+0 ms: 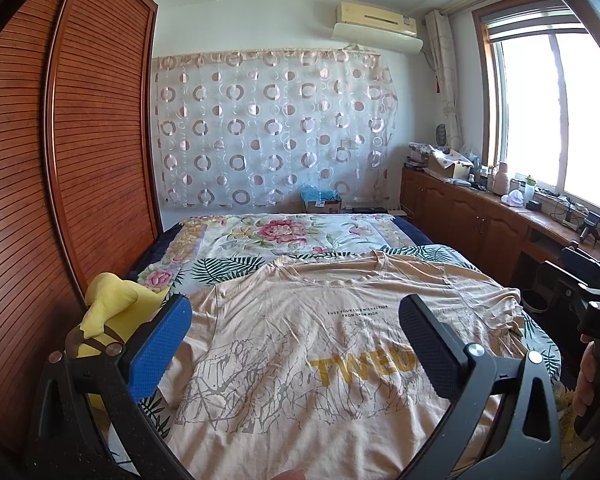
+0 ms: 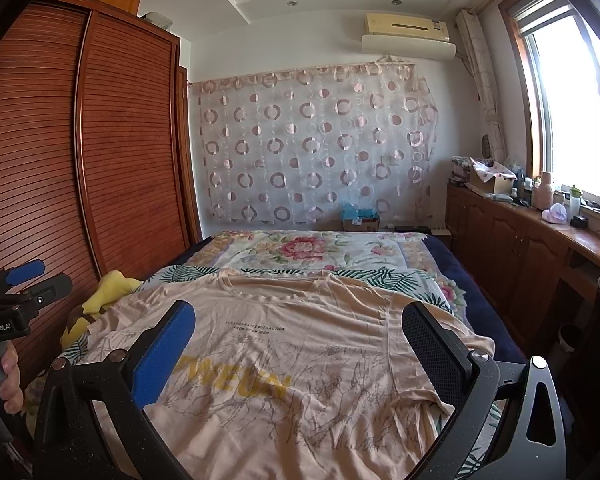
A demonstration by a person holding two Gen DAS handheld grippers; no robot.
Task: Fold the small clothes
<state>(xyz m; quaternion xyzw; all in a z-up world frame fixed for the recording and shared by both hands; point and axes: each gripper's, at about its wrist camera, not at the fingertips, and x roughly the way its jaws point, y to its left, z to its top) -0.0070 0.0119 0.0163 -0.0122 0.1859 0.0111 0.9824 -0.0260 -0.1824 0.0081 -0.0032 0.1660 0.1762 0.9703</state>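
A peach T-shirt (image 1: pixel 300 344) (image 2: pixel 300 360) with yellow letters and a grey branch print lies spread flat, front up, on the bed, collar toward the far wall. My left gripper (image 1: pixel 296 344) hovers open above the shirt's chest, nothing between its blue and black fingers. My right gripper (image 2: pixel 300 352) is open too, above the shirt's right half. Each gripper shows in the other's view, held by a hand: the right one (image 1: pixel 592 296) at the right edge, the left one (image 2: pixel 20 280) at the left edge.
The bed (image 1: pixel 284 236) has a floral and leaf-print cover. A yellow plush toy (image 1: pixel 112 308) (image 2: pixel 104 292) lies by the shirt's left sleeve. A slatted wooden wardrobe (image 1: pixel 60 160) runs along the left. A cluttered wooden cabinet (image 2: pixel 540 248) stands under the window at right.
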